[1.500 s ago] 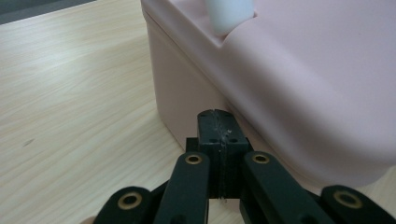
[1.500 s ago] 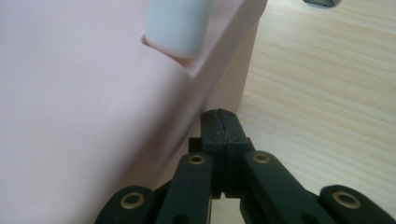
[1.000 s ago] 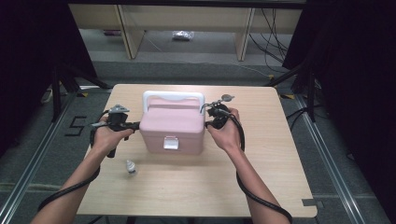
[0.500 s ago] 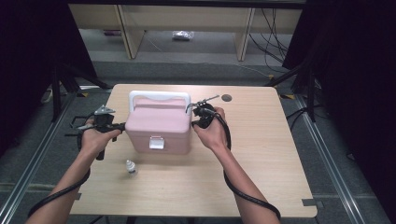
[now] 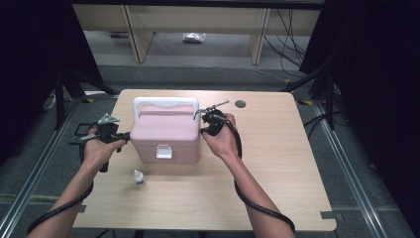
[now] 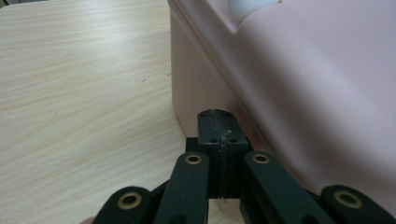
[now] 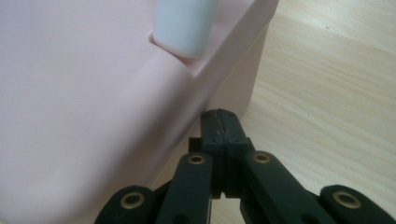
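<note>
A pink lidded box with a white handle and a white front latch stands on the wooden table. My left gripper is shut and empty, and its closed tips rest against the box's left side. My right gripper is also shut and empty, set against the box's right side. In the left gripper view the closed jaws meet the pink wall near its base. The right gripper view has the shut jaws at the box's corner, below the handle's end.
A small clear bottle stands on the table in front of the box's left corner. A round cable hole sits near the far edge. Wooden shelving and cables lie on the floor beyond the table.
The pink box has slid to the left across the table, and both hands with their shut grippers moved left along with it, still one at each side.
</note>
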`<act>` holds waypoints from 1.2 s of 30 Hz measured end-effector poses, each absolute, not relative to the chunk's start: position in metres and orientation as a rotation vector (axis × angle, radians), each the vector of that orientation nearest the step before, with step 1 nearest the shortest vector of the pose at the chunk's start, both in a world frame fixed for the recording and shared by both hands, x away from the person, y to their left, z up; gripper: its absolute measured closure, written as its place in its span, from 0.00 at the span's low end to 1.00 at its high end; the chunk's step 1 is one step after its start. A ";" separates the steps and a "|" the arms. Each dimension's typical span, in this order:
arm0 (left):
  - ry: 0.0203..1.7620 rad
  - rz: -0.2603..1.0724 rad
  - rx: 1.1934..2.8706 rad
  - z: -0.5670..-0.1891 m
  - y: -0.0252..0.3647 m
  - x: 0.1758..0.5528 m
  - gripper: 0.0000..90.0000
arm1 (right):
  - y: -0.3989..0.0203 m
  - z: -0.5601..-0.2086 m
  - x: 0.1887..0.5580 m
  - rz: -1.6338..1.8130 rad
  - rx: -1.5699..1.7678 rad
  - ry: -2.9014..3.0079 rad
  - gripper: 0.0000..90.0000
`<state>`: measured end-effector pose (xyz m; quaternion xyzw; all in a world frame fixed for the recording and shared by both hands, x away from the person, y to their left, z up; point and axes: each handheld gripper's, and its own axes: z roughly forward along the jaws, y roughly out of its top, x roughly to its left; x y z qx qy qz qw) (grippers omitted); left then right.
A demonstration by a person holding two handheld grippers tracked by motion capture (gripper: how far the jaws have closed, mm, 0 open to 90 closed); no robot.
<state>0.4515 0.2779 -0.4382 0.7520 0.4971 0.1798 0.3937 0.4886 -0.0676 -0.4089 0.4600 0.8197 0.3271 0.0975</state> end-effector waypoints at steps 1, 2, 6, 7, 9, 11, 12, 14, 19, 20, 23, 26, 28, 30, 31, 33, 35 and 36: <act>1.260 0.457 1.913 -0.438 0.278 0.452 1.00 | -0.068 -0.409 0.488 0.966 1.362 2.426 1.00; 1.259 0.461 1.915 -0.438 0.277 0.452 1.00 | -0.068 -0.409 0.488 0.966 1.362 2.426 1.00; 1.258 0.471 1.908 -0.439 0.277 0.451 0.99 | -0.070 -0.410 0.487 0.983 1.376 2.425 1.00; 1.256 0.474 1.907 -0.439 0.278 0.451 0.99 | -0.070 -0.410 0.487 0.983 1.376 2.425 1.00; 1.265 0.504 1.895 -0.438 0.281 0.450 0.91 | -0.075 -0.408 0.487 0.986 1.388 2.405 1.00; 1.280 0.528 1.879 -0.435 0.287 0.448 0.85 | -0.080 -0.403 0.484 1.014 1.378 2.397 0.98; 1.290 0.540 1.855 -0.433 0.289 0.446 0.79 | -0.089 -0.399 0.481 0.996 1.361 2.388 0.96; 1.301 0.574 1.815 -0.427 0.294 0.443 0.76 | -0.095 -0.397 0.480 0.988 1.354 2.380 0.95; 1.294 0.605 1.706 -0.410 0.300 0.438 0.63 | -0.123 -0.393 0.475 0.996 1.388 2.322 0.88; 1.290 0.610 1.698 -0.406 0.300 0.437 0.62 | -0.127 -0.393 0.474 0.990 1.399 2.312 0.87; 1.292 0.608 1.644 -0.397 0.301 0.436 0.57 | -0.141 -0.397 0.471 0.996 1.410 2.287 0.84; 1.279 0.575 1.612 -0.391 0.298 0.435 0.54 | -0.149 -0.401 0.468 0.993 1.435 2.281 0.82; 1.268 0.560 1.594 -0.388 0.296 0.435 0.53 | -0.152 -0.402 0.466 0.991 1.440 2.271 0.81; 1.259 0.549 1.581 -0.385 0.294 0.435 0.51 | -0.151 -0.401 0.462 1.005 1.472 2.261 0.81; 1.257 0.546 1.576 -0.383 0.292 0.435 0.51 | -0.151 -0.401 0.462 1.005 1.472 2.261 0.81; 1.242 0.537 1.575 -0.381 0.289 0.435 0.50 | -0.153 -0.401 0.463 0.993 1.415 2.282 0.80; 1.233 0.532 1.572 -0.379 0.285 0.436 0.50 | -0.154 -0.400 0.463 0.974 1.388 2.286 0.80; 1.231 0.527 1.574 -0.378 0.283 0.437 0.49 | -0.152 -0.400 0.462 0.970 1.410 2.273 0.80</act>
